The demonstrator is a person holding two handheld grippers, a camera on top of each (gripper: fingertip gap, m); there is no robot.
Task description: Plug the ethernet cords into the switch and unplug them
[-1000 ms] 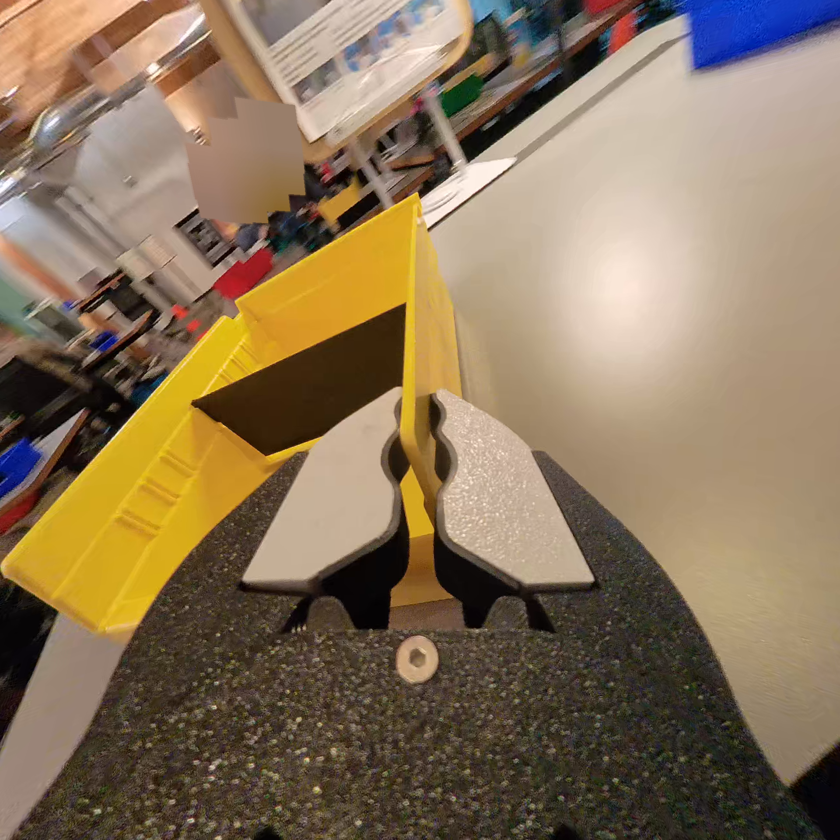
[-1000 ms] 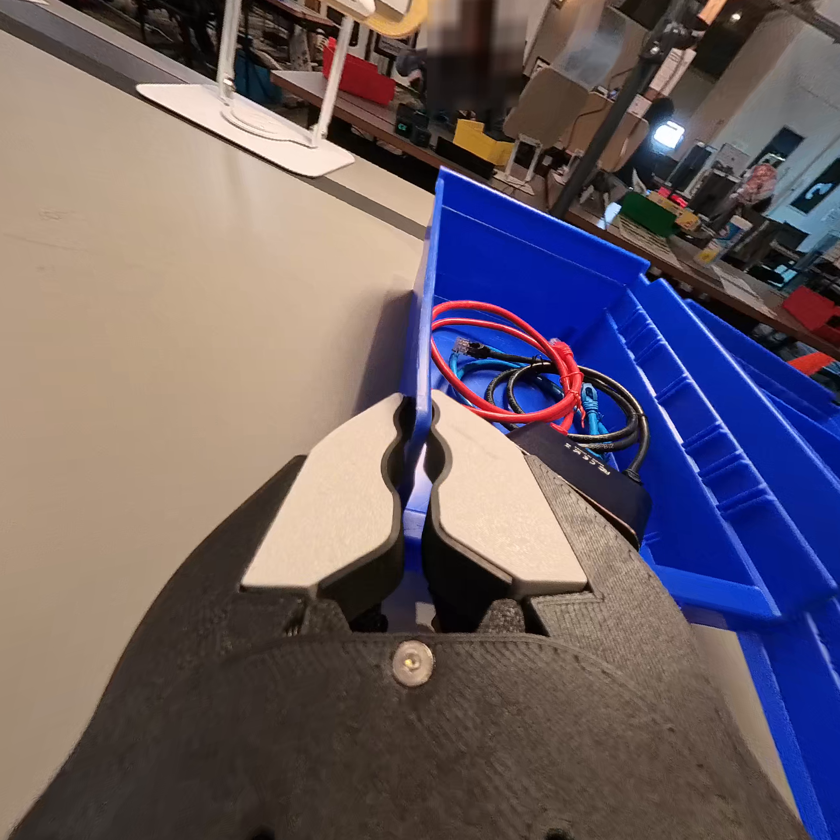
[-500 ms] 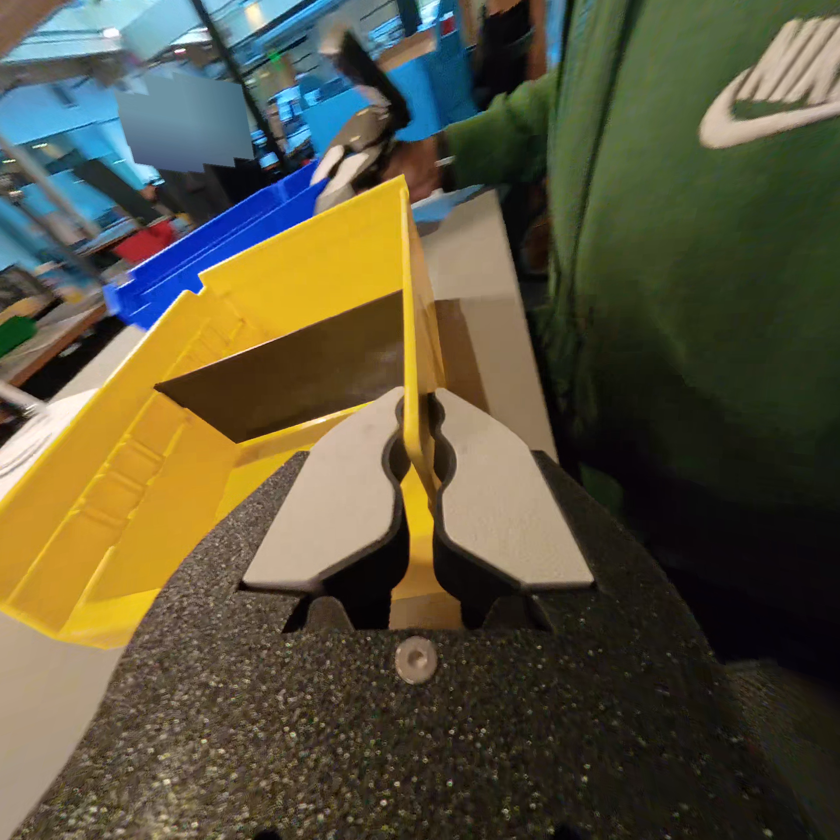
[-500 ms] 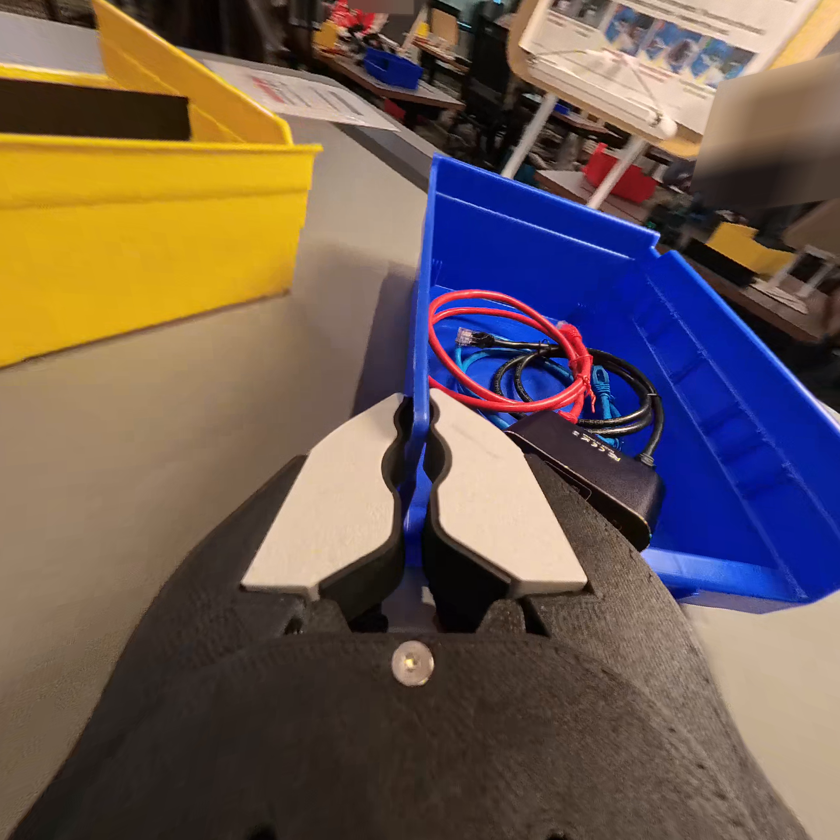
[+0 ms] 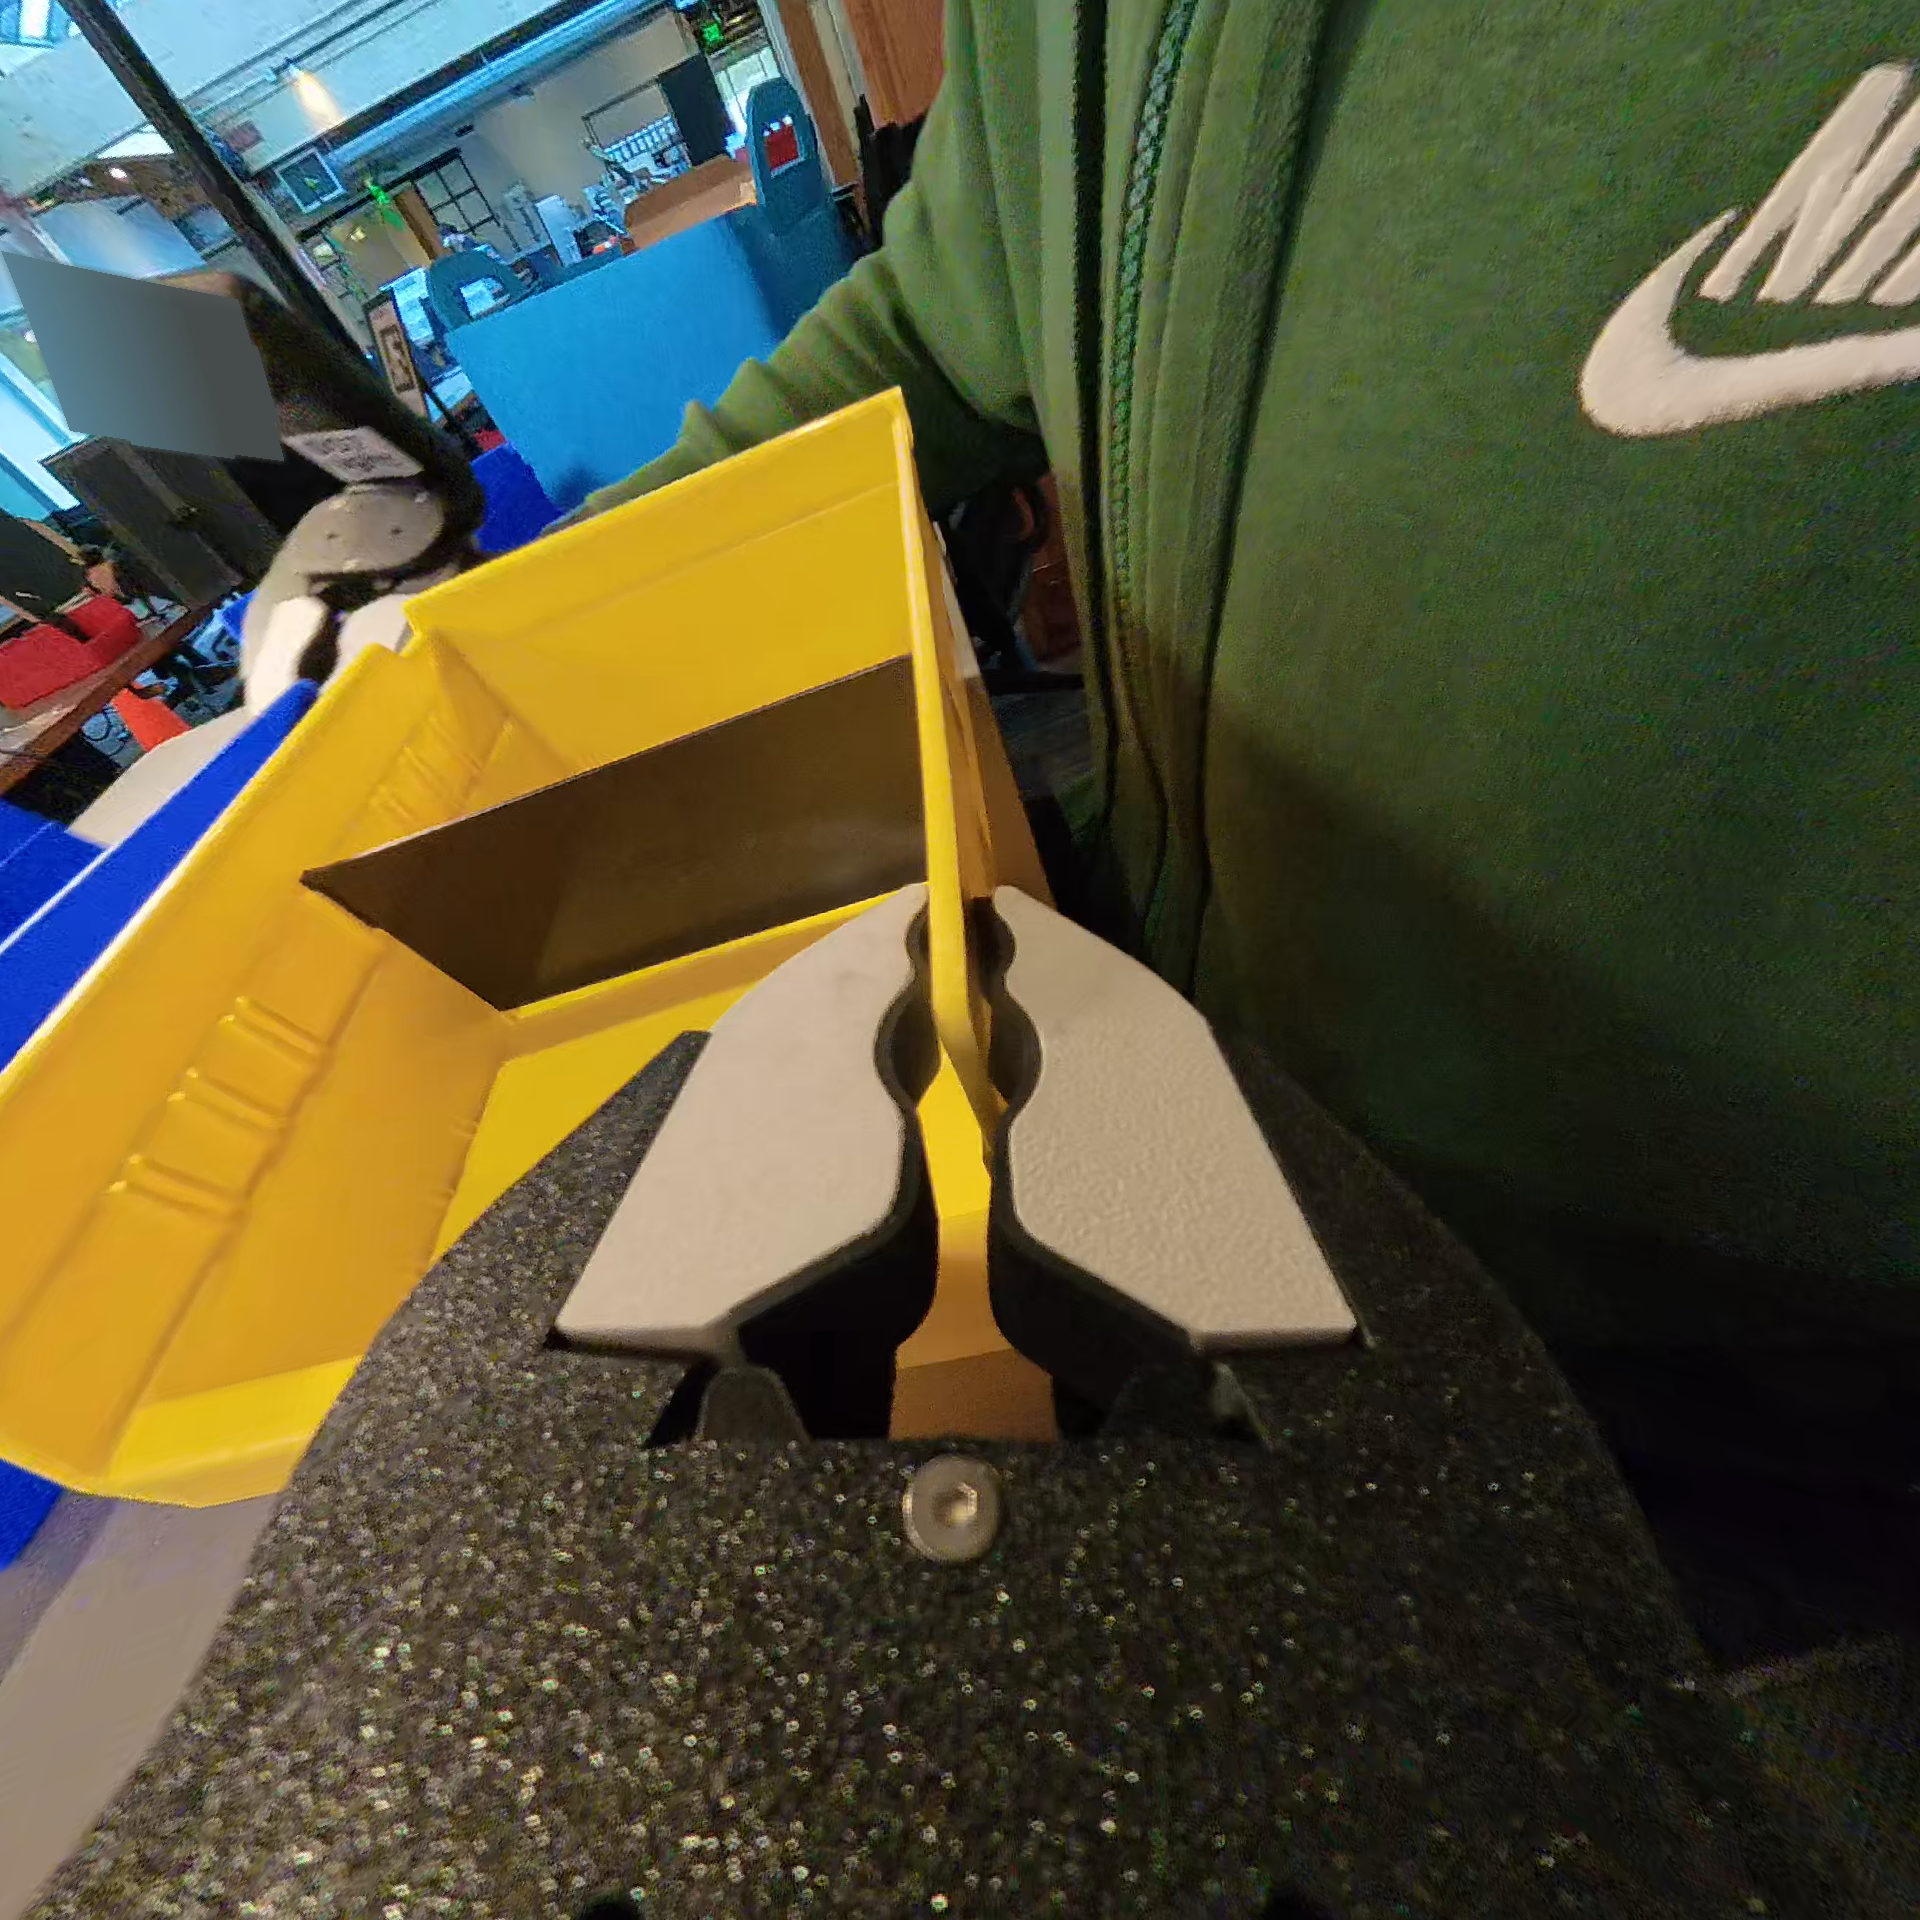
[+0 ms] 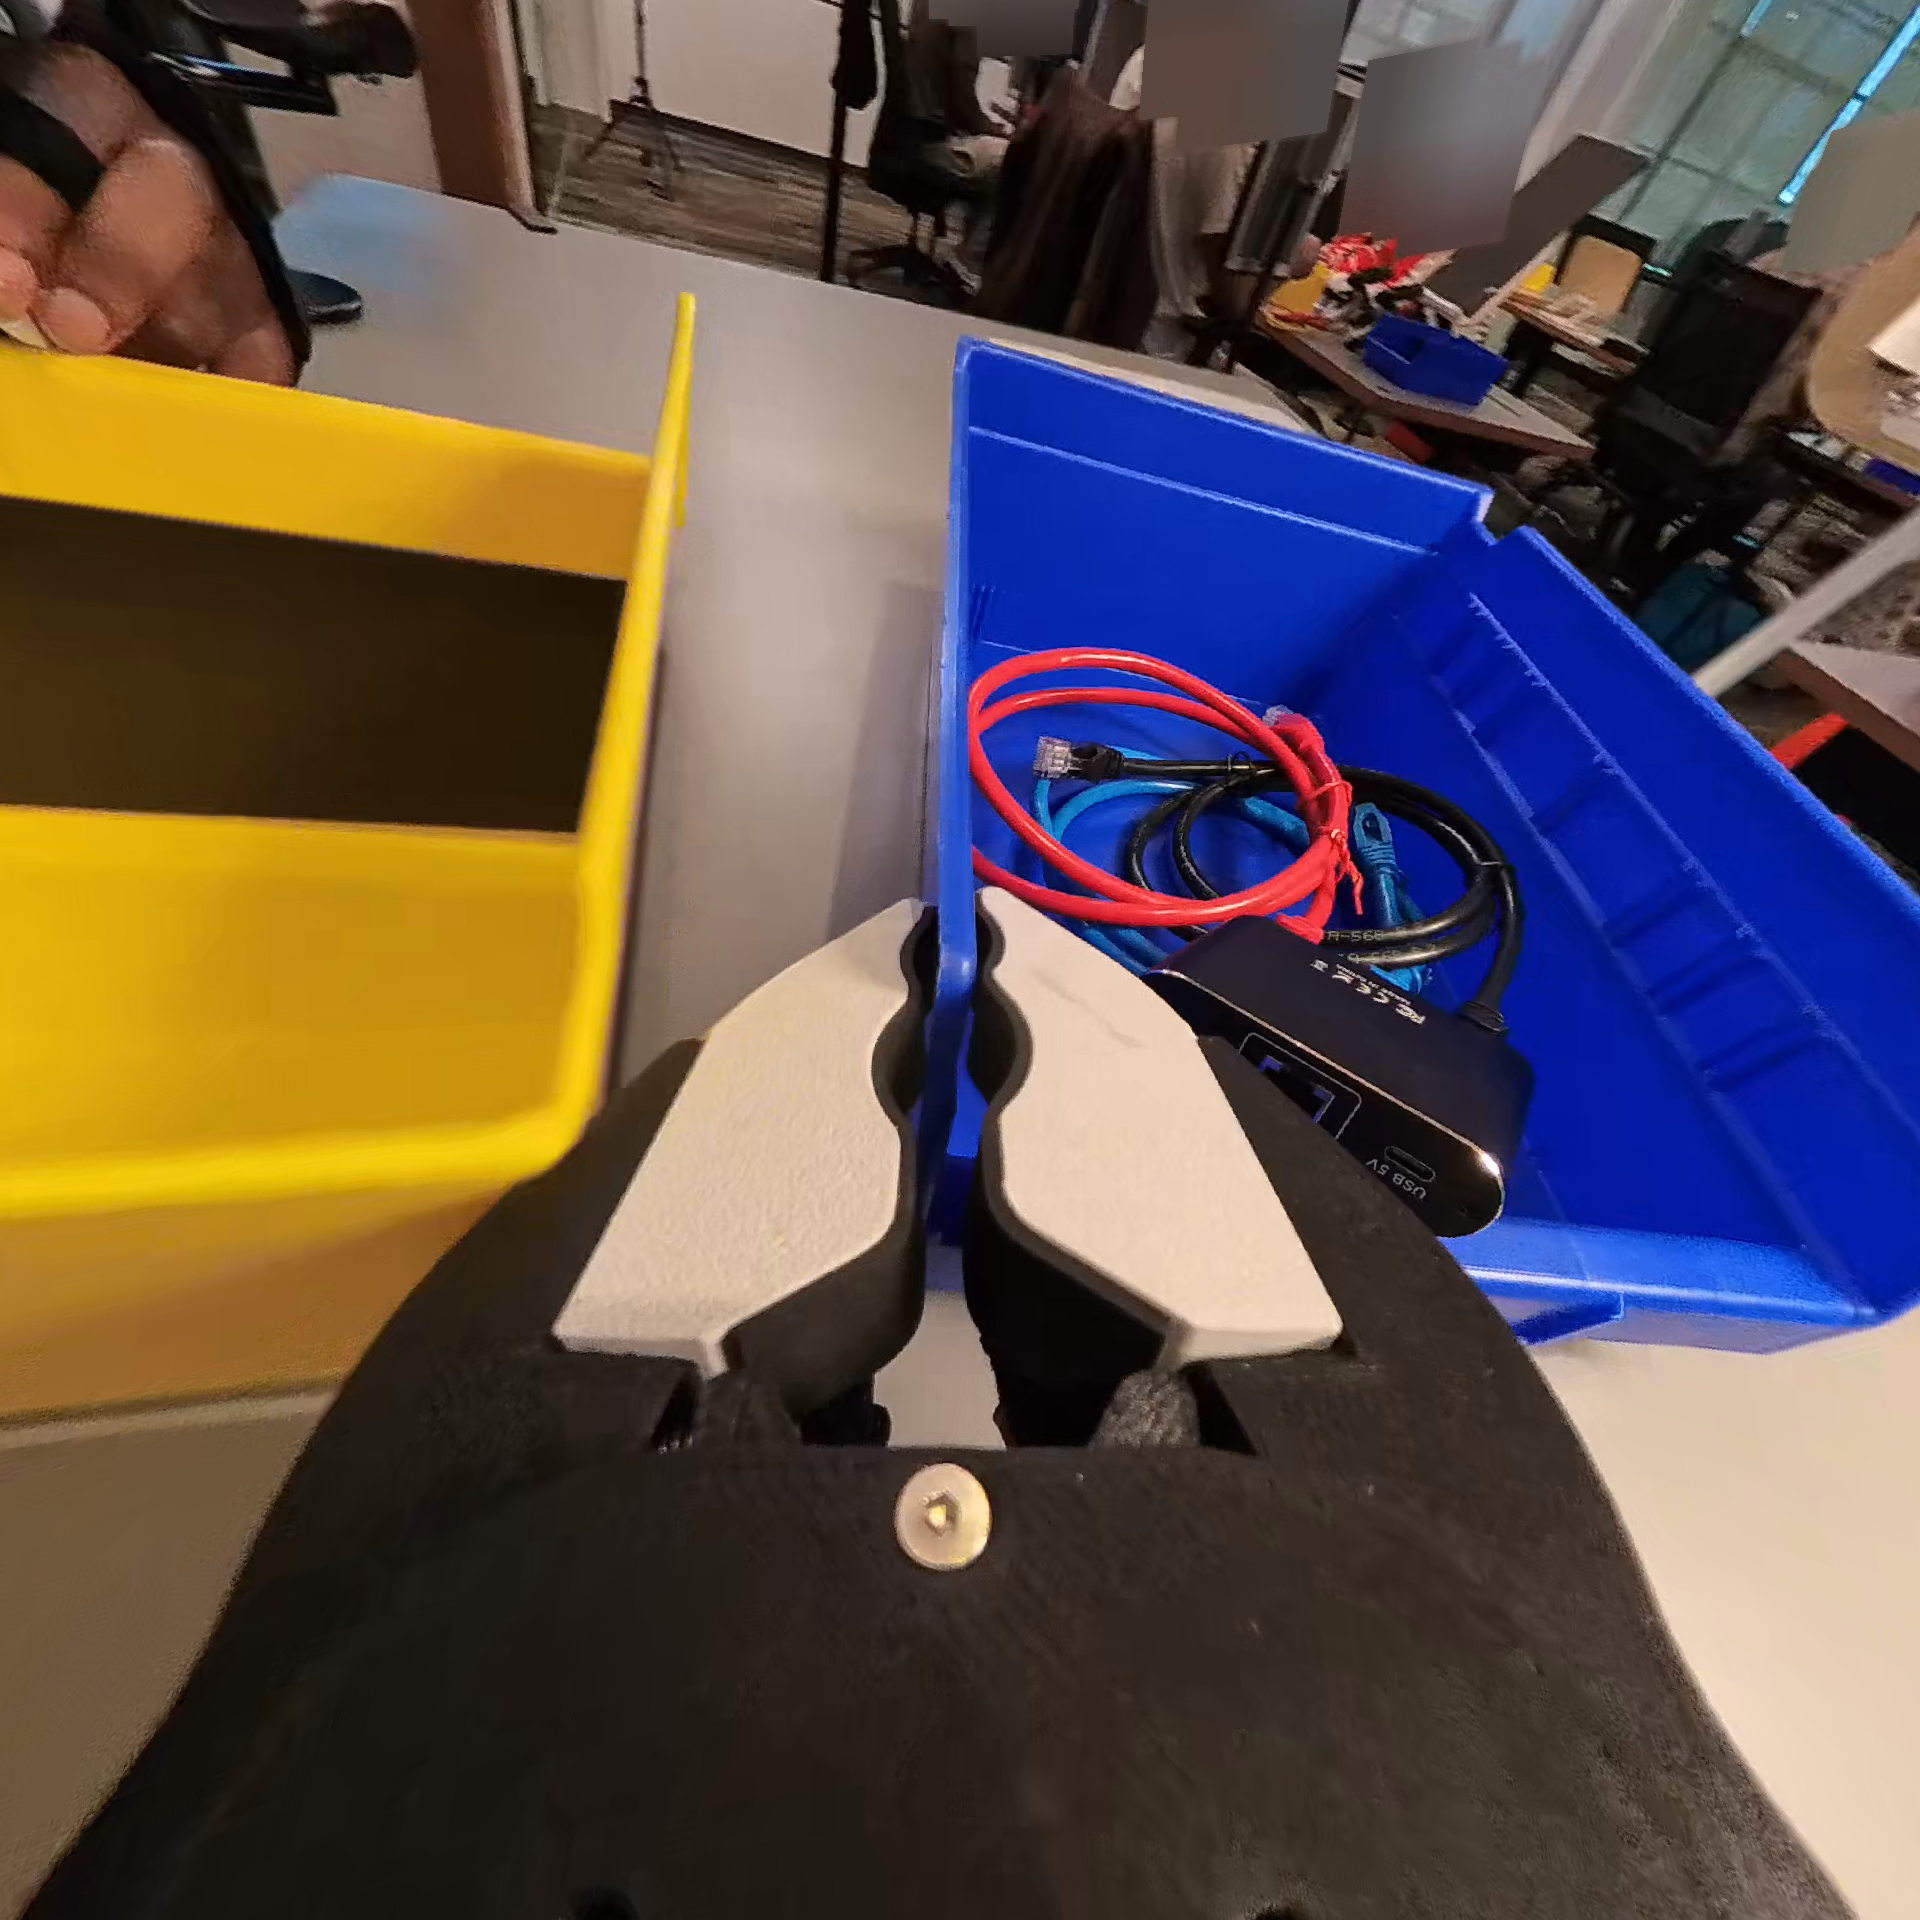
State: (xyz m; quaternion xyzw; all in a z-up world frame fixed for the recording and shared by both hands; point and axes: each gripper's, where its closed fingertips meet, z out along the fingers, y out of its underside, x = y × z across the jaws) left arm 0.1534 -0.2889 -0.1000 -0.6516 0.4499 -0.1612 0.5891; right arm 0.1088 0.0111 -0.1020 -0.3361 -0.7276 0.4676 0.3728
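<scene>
Ethernet cords [image 6: 1226, 821], red, blue and black, are lying coiled in the blue bin [image 6: 1683, 831] at center right, touching the black switch [image 6: 1361, 1081]. Since 1 second ago both bins are swinging round: right gripper [image 6: 951, 925] clamping the blue wall, left gripper [image 5: 954, 914] clamping the yellow bin [image 5: 260, 1091] wall. Judgement: bins are being positioned; plugging not yet begun.

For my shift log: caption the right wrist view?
Right gripper shut on blue bin wall; cords and switch inside.
</scene>
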